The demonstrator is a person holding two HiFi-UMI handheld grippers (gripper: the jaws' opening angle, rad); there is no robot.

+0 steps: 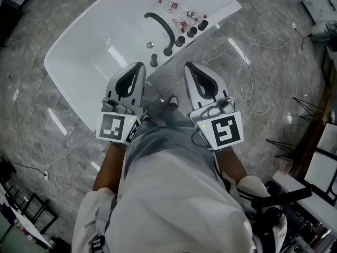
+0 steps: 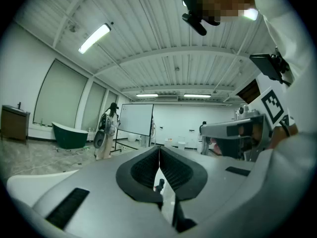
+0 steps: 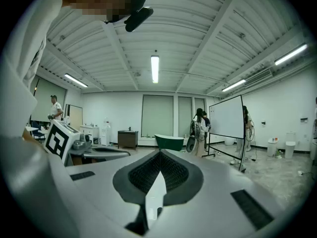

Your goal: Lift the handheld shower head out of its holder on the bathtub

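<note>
The black handheld shower head (image 1: 161, 24) lies curved along the near rim of the white bathtub (image 1: 68, 73), its lower end in the holder (image 1: 168, 51). Both grippers hang level above the floor just short of the tub, apart from the shower head. My left gripper (image 1: 139, 67) has its jaws shut with nothing in them, and in the left gripper view (image 2: 159, 151) the tips meet; a black tub fitting (image 2: 159, 185) shows through the gap below them. My right gripper (image 1: 189, 67) is likewise shut and empty (image 3: 159, 155).
Black knobs (image 1: 192, 32) and small bottles (image 1: 178, 8) sit on the tub rim beyond the holder, and another black fitting (image 1: 154, 60) stands nearer. Cables (image 1: 253, 51) trail over the marble floor. Racks and furniture (image 1: 310, 157) crowd the right. Far off stand a green tub (image 3: 171, 142), a whiteboard (image 2: 136, 119) and people.
</note>
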